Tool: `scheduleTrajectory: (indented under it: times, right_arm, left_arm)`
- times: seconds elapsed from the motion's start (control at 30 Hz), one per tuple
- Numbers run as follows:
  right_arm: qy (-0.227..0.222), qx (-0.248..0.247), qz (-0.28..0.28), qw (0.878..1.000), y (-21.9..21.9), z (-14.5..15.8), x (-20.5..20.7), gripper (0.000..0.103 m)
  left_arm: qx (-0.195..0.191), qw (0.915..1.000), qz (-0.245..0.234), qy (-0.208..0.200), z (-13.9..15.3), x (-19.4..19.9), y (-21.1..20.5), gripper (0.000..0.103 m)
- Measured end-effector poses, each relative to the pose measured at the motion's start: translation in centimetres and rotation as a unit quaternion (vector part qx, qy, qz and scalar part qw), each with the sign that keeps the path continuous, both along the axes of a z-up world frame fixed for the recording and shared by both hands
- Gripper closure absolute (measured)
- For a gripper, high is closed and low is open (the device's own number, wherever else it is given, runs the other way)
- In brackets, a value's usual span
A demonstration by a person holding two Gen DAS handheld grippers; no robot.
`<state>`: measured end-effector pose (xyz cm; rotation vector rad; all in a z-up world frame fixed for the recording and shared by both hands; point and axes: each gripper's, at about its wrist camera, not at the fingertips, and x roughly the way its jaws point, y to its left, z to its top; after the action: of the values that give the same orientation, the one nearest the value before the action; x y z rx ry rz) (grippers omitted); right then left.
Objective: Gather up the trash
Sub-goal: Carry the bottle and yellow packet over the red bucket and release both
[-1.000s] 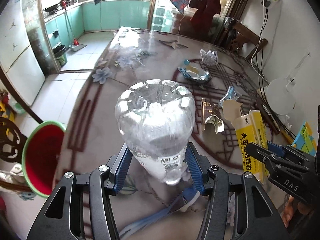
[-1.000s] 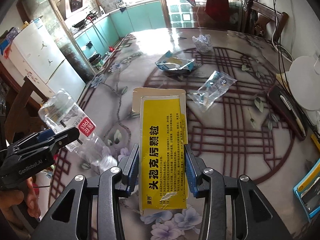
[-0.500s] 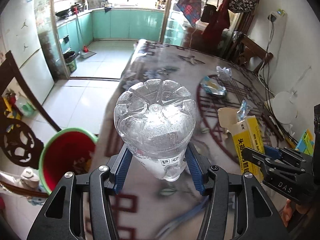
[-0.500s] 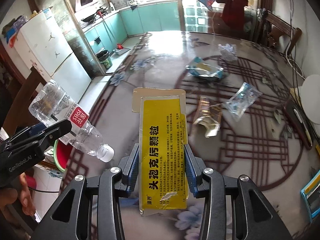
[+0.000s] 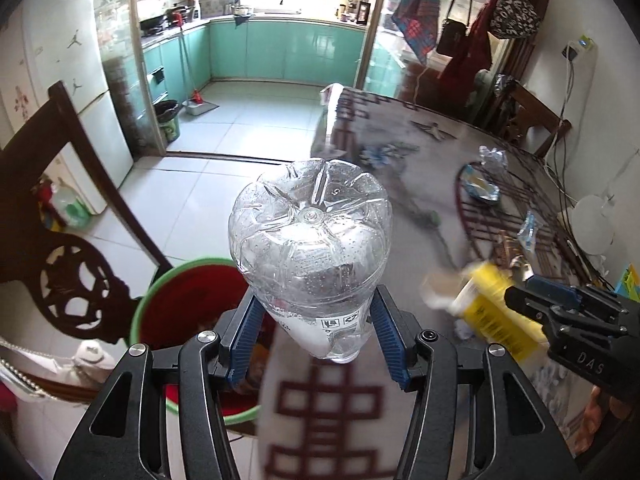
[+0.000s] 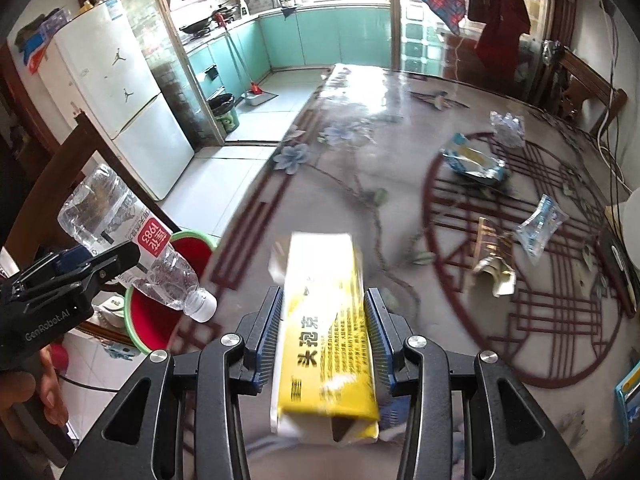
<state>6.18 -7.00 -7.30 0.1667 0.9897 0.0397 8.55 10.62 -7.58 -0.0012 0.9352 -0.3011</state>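
Left wrist view shows our left gripper (image 5: 316,342) pinching a clear plastic bottle (image 5: 310,248) between its blue pads, base pointing away from us and cap end toward the camera. Our landmark is the red bucket (image 5: 188,300) with the green rim, standing on the floor by the table (image 5: 400,160) edge – the bottle hangs just beside it, its lower end over the rim's right side as this view has it. Right of the bucket, over the table, our right gripper (image 6: 324,336) is pressed onto a yellow carton (image 6: 324,320), clamped on both long sides and blurred. Farther from the bucket, on the patterned tabletop, lie a blue-and-silver wrapper (image 6: 476,162), a crumpled clear wrapper (image 6: 508,124), a small clear packet (image 6: 540,224) and a folded gold wrapper (image 6: 492,260) – all well apart from both grippers. A dark wooden chair (image 5: 52,216) stands on the bucket's far left.
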Motion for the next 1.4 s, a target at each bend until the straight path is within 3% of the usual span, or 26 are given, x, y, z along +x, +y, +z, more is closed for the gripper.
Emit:
scheduleTrajectory:
  times: [0.4,0.43,0.5,0.7,0.8,0.9,1.4]
  right_arm:
    - [0.015,-0.011,0.024,1.000,5.3,-0.4,1.5,0.062]
    - [0.025,-0.013,0.025,0.999,5.2,-1.0,1.6,0.051]
    - [0.050,-0.007,0.017,0.999,4.7,-2.8,1.7,0.040]
    - [0.154,-0.003,-0.002,0.988,4.0,-8.8,1.8,0.040]
    - [0.173,-0.008,-0.014,0.985,3.9,-10.2,1.4,0.041]
    - [0.160,0.000,-0.021,0.987,3.8,-9.9,1.3,0.063]
    - [0.056,-0.022,0.039,0.997,9.9,-2.4,2.6,0.064]
  left_arm:
    - [-0.006,0.9992,0.038,0.013,-1.0,0.5,6.9,0.050]
    - [-0.006,0.9990,0.042,0.014,-1.0,0.5,7.5,0.050]
    - [-0.007,0.9986,0.049,0.016,-1.2,0.6,8.3,0.050]
    - [-0.013,0.9982,0.053,0.024,-1.8,0.7,9.5,0.050]
    - [-0.016,0.9982,0.052,0.026,-2.0,0.8,9.9,0.050]
    - [-0.015,0.9981,0.052,0.027,-2.1,0.9,10.2,0.050]
    - [-0.007,0.9973,0.057,0.047,-3.8,1.4,12.1,0.050]
